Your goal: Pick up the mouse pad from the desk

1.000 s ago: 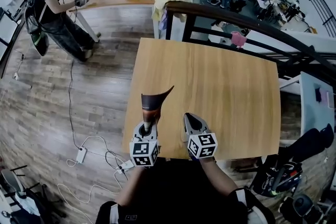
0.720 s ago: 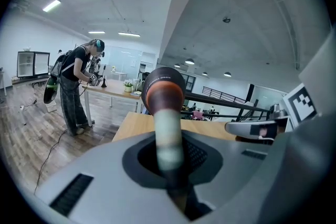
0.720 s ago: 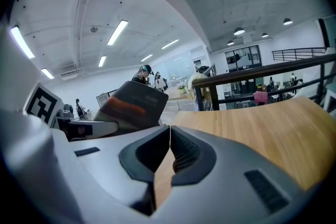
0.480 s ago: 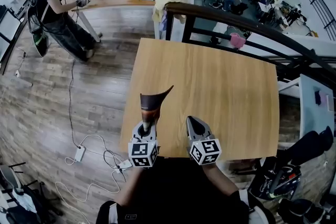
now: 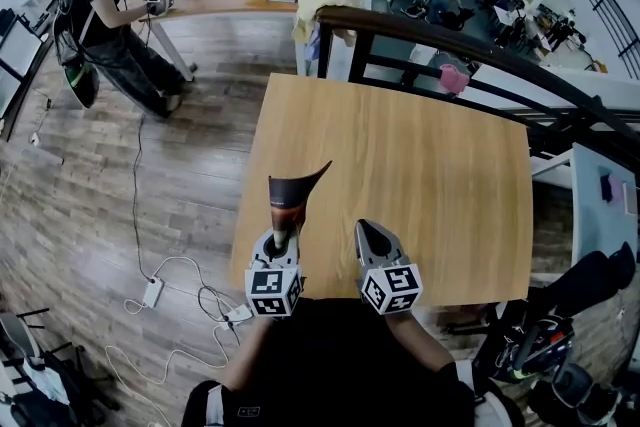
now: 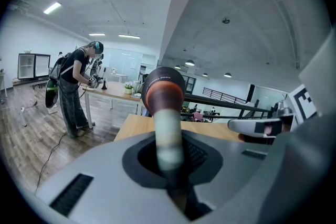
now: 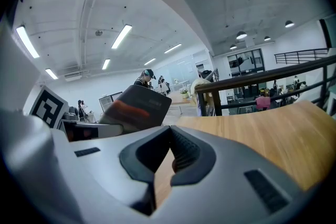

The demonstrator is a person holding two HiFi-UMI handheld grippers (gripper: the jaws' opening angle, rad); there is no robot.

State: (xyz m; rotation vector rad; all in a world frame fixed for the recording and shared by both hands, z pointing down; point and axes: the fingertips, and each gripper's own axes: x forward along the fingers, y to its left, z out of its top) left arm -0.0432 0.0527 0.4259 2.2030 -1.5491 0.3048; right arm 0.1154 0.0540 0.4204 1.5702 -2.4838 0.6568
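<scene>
Since a second ago the right gripper (image 5: 366, 233) has drawn slightly back toward the person, while the left gripper (image 5: 284, 237) has stayed put over the desk (image 5: 420, 165). From the head view, the mouse pad (image 5: 293, 195) flares up toward 12 o'clock from the left gripper, near the desk's left edge. Only the left gripper (image 6: 169, 165) view shows the grip: its jaws are nearly closed, pinching the mouse pad (image 6: 164, 97), seen edge-on. The right gripper (image 7: 163, 160) view alone shows the pad's broad dark face with an orange band (image 7: 134, 107) at 10 o'clock, and its own jaws closed together on nothing.
</scene>
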